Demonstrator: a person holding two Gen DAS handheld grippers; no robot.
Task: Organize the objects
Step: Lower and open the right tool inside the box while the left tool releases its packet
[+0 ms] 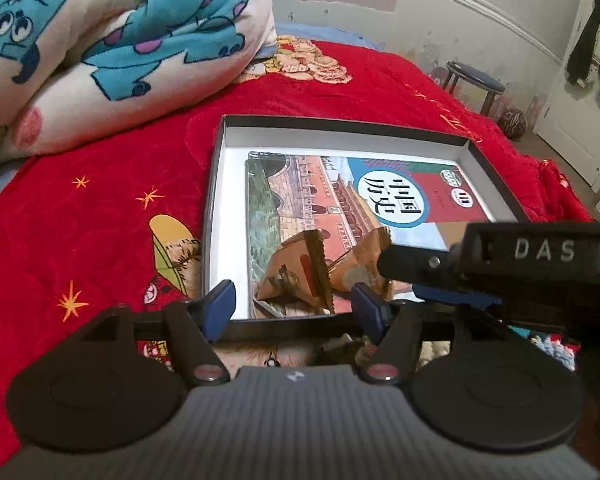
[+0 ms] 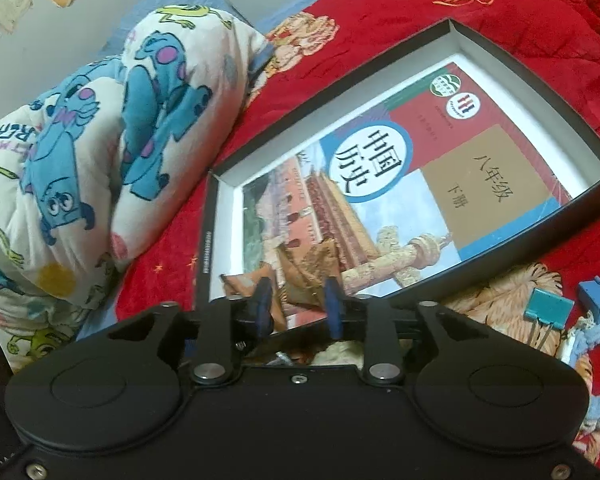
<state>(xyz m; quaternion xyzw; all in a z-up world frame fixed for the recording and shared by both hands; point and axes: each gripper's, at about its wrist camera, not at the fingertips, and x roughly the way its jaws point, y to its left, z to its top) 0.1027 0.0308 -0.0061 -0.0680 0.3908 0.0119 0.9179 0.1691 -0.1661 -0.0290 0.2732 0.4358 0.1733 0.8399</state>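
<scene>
Clips (image 2: 548,308) lie right of the right hand-held gripper (image 2: 298,304), nearer than the left (image 1: 296,304); both stand apart, empty.

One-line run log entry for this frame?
box: open on red blanket | book: flat inside | two snack packets: on book | left gripper: open | right gripper: open | binder clips: outside box

A shallow dark cardboard box (image 2: 572,108) with a matt white lining holds a glossy paper textbook (image 2: 400,184) and crinkled tan foil-like snack wrappers (image 1: 300,276). The red bedspread (image 1: 100,208) is soft, embroidered cloth; the cartoon-print quilt (image 1: 100,40) looks fleecy.
</scene>
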